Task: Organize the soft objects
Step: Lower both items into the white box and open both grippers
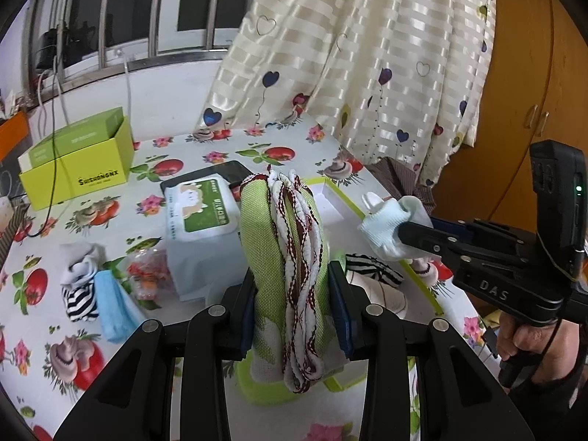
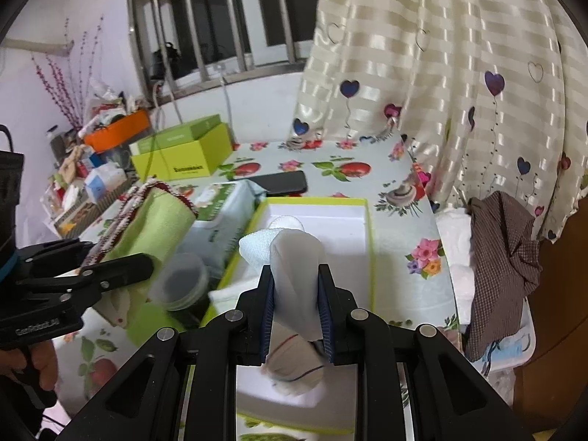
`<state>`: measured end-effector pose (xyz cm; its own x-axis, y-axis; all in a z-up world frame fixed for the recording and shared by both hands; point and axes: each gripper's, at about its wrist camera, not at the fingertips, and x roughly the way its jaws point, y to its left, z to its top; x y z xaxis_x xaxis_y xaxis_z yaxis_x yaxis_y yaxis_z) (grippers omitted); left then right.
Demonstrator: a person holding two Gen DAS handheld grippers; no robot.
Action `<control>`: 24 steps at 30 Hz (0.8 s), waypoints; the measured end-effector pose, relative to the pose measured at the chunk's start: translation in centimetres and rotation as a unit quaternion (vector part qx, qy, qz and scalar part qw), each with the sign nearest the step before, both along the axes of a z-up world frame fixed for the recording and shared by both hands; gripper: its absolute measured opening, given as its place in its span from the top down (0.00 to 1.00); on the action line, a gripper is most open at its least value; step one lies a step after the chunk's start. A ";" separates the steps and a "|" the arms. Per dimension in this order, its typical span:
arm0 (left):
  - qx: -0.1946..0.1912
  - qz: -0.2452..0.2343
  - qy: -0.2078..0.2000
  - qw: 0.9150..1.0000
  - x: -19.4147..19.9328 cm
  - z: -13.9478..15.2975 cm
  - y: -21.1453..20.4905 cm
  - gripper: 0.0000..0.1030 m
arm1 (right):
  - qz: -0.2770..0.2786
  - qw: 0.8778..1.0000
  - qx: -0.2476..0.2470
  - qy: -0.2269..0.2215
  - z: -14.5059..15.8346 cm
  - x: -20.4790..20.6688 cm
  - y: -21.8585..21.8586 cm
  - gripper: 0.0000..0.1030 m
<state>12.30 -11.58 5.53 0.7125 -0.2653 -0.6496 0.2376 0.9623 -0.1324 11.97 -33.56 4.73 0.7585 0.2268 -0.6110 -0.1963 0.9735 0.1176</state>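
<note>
My left gripper (image 1: 292, 286) is shut on a folded green cloth (image 1: 262, 242) with red-and-white braided trim, held upright above the table; it also shows in the right wrist view (image 2: 161, 217). My right gripper (image 2: 296, 308) is shut on a white sock (image 2: 297, 268), held over an open green box with a white inside (image 2: 330, 217); the sock also shows in the left wrist view (image 1: 386, 226). More socks lie in that box (image 2: 290, 364). Striped socks (image 1: 79, 290) and a blue cloth (image 1: 114, 308) lie on the table at left.
A wet-wipes pack (image 1: 200, 217), a black phone (image 2: 283, 182), a lime shoe box (image 1: 73, 158) and a small snack bag (image 1: 147, 272) sit on the flowered tablecloth. A heart-print curtain (image 1: 367, 55) hangs behind. A brown checked cloth (image 2: 503, 268) drapes at the table's right edge.
</note>
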 end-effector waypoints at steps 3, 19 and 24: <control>0.000 -0.003 0.010 1.000 1.1 -0.5 -0.4 0.65 | -0.007 1.000 -0.004 0.012 -1.0 1.3 -0.4 0.80; 0.019 -0.010 0.046 0.999 5.3 -2.5 -1.9 0.65 | -0.004 0.999 -0.021 0.044 -4.1 3.6 -0.5 0.55; 0.019 -0.014 0.055 0.998 6.5 -3.2 -2.3 0.64 | -0.013 0.999 -0.008 0.033 -3.5 2.6 -1.3 0.55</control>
<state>18.82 -13.85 2.37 0.6284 -0.2570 -0.7342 0.2499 0.9605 -0.1223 14.54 -34.83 1.18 0.7216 0.1977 -0.6635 -0.1631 0.9799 0.1146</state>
